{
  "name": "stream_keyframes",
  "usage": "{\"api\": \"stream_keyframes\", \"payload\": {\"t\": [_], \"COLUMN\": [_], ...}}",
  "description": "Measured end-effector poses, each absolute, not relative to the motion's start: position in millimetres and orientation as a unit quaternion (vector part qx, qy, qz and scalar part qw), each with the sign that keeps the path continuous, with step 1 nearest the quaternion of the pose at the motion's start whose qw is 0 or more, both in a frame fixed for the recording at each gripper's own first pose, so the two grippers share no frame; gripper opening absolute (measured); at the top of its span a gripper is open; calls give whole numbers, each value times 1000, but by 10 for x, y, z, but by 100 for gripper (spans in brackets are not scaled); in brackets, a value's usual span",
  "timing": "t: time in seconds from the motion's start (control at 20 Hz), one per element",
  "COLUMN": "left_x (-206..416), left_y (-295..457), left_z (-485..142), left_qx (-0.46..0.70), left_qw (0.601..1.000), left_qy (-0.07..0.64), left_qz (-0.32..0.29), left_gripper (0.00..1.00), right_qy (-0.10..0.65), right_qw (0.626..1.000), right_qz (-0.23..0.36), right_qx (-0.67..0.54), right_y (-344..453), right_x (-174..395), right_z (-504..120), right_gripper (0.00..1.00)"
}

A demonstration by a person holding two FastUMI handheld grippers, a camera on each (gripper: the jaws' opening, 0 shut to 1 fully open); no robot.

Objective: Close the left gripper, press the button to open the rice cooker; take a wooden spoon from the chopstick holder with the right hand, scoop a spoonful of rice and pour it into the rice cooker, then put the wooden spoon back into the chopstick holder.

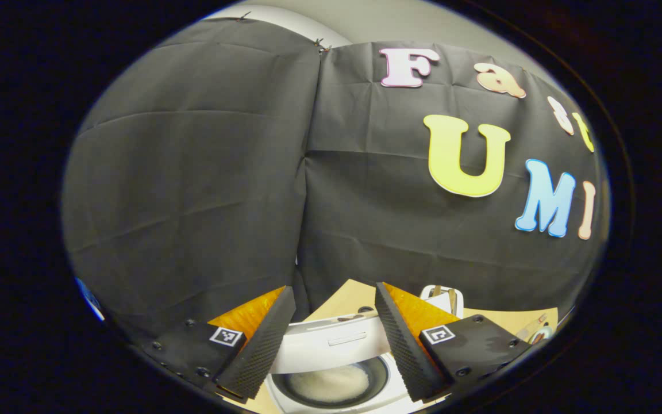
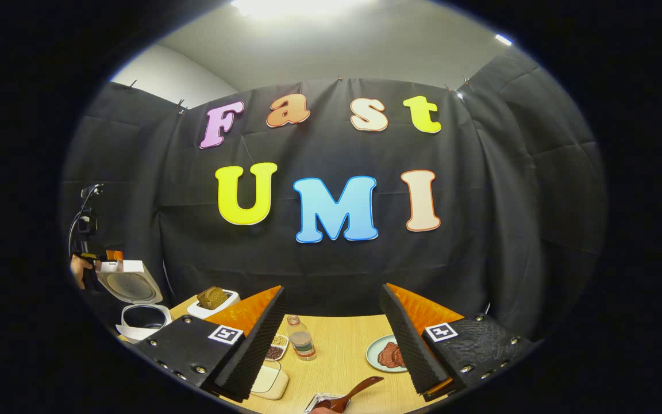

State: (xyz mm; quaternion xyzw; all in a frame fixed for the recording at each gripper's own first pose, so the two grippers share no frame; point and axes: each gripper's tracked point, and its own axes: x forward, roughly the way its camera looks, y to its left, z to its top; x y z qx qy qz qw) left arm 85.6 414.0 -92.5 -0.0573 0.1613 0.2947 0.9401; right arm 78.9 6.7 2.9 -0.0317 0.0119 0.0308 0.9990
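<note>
**Cooker open, spoon at the tray**

Already the cooker (image 1: pixel 331 368) stood open: in the left gripper view its lid (image 1: pixel 331 344) was tipped back and the pot (image 1: pixel 331 384) held a pale heap of rice. The left gripper (image 1: pixel 334 339) hung over it with jaws wide and nothing between them, probably backed off to leave the pot mouth free. In the right gripper view the cooker (image 2: pixel 142 317) sat at the table's far left edge, its lid (image 2: pixel 127 282) raised, with a hand (image 2: pixel 78 270) just behind it. The right gripper (image 2: pixel 334 339) was also spread wide and empty. Below it a wooden spoon (image 2: pixel 357 392) lay tilted with its bowl in a foil tray (image 2: pixel 320 405) at the near edge. Whether the tray held rice could not be told. A bottle (image 2: pixel 301 339), a plate (image 2: pixel 385 353) and a small dish (image 2: pixel 276 347) crowded the table (image 2: pixel 342 359). Bare wood ran between bottle and plate, a fair lane for carrying.
</note>
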Motion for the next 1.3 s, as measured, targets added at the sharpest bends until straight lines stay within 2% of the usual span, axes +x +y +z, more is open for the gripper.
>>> {"api": "stream_keyframes", "payload": {"t": [0.45, 0.55, 0.6, 0.7, 0.8, 0.9, 0.95, 1.0, 1.3], "left_x": [485, 437, 425, 405, 362, 350, 362, 369, 335], "left_y": [3677, 3622, 3590, 3508, 3473, 3484, 3469, 3463, 3398], "left_z": [-1359, -1467, -1509, -1640, -1814, -1939, -1949, -1961, -2185], "left_qx": [-46, -51, -53, -63, -80, -79, -71, -67, -67], "left_qw": [948, 948, 947, 947, 943, 940, 941, 941, 935], "left_qy": [151, 157, 161, 173, 193, 205, 207, 209, 241], "left_qz": [277, 274, 271, 265, 260, 260, 258, 257, 250], "left_gripper": [96, 93, 96, 96, 93, 97, 92, 95, 96], "right_qy": [3, 1, 1, 3, 4, 4, 4, 4, 9], "right_qw": [999, 998, 998, 998, 998, 998, 998, 998, 998], "right_qz": [31, 33, 34, 37, 38, 38, 37, 36, 31], "right_qx": [-44, -46, -46, -47, -48, -50, -50, -51, -48], "right_y": [95, 125, 136, 158, 173, 181, 180, 172, 159], "right_x": [709, 706, 714, 709, 710, 701, 696, 696, 680], "right_z": [46, 65, 55, 49, 46, 50, 46, 46, 28], "right_gripper": [99, 99, 99, 99, 99, 99, 99, 99, 99]}}
